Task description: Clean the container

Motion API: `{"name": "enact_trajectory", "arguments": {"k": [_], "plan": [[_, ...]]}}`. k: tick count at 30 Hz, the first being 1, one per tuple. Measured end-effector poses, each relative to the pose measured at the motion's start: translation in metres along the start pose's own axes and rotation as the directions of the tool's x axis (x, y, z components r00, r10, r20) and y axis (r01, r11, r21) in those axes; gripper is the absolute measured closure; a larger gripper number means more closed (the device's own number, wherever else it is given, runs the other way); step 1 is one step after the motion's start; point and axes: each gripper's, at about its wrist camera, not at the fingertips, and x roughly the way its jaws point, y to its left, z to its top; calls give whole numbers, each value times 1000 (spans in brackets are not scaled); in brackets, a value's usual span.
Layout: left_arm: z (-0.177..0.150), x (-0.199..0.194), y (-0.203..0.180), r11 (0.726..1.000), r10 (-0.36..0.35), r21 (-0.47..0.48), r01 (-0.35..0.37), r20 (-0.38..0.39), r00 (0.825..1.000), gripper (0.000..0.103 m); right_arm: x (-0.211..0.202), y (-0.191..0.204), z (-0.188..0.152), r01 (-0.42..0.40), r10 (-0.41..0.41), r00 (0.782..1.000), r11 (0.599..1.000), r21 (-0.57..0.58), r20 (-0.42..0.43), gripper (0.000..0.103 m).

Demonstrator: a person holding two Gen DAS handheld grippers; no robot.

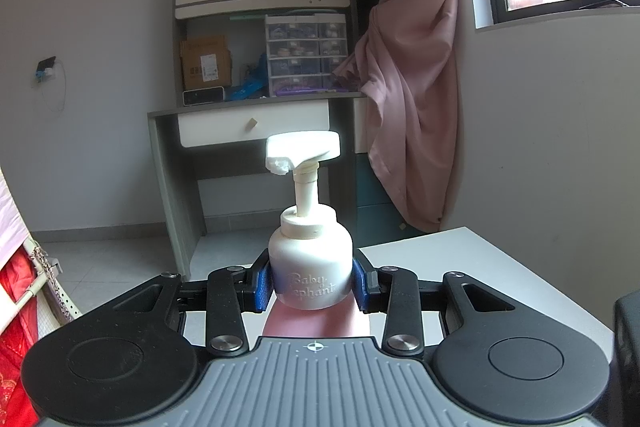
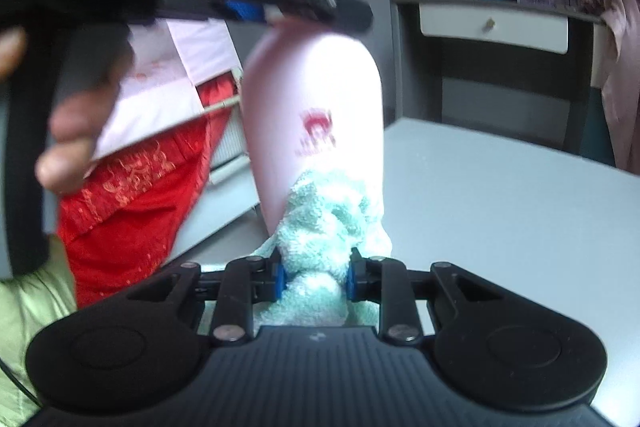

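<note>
My left gripper (image 1: 313,285) is shut on a pump bottle (image 1: 311,267) by its white neck, holding it upright above the white table (image 1: 480,267). The white pump head (image 1: 303,147) has a chipped spout. In the right wrist view the bottle's pink body (image 2: 316,107) hangs under the left gripper (image 2: 256,11). My right gripper (image 2: 316,277) is shut on a mint-green cloth (image 2: 324,227), which presses against the lower front of the pink body.
A grey desk with a white drawer (image 1: 252,127) and cluttered shelves stands behind. A pink curtain (image 1: 412,87) hangs at the right. Red and pink fabric (image 2: 132,179) lies at the left of the table.
</note>
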Motion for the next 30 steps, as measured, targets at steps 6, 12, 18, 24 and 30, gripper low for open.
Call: {"name": "enact_trajectory", "arguments": {"k": [6, 12, 18, 24, 30], "plan": [[-2, 0, 0, 1000, -1, -1, 1, 1, 1000, 64, 3, -5, -2, -10, 10, 1000, 1000, 10, -14, 77], [-2, -1, -2, 1000, -1, 2, 1, 0, 1000, 64, -10, -3, 5, -8, 8, 999, 1000, 3, 40, 77], [-3, -1, -2, 1000, -4, 7, 3, 1, 1000, 64, -35, 1, 21, -21, 24, 989, 1000, -18, 143, 77], [-5, -4, -2, 1000, -2, 7, 2, 1, 1000, 64, -42, -3, 28, -37, 38, 983, 999, -9, 177, 77], [-4, -3, -6, 1000, -4, 4, 4, -1, 1000, 64, -28, -5, 19, -47, 47, 993, 999, -4, 111, 77]]}}
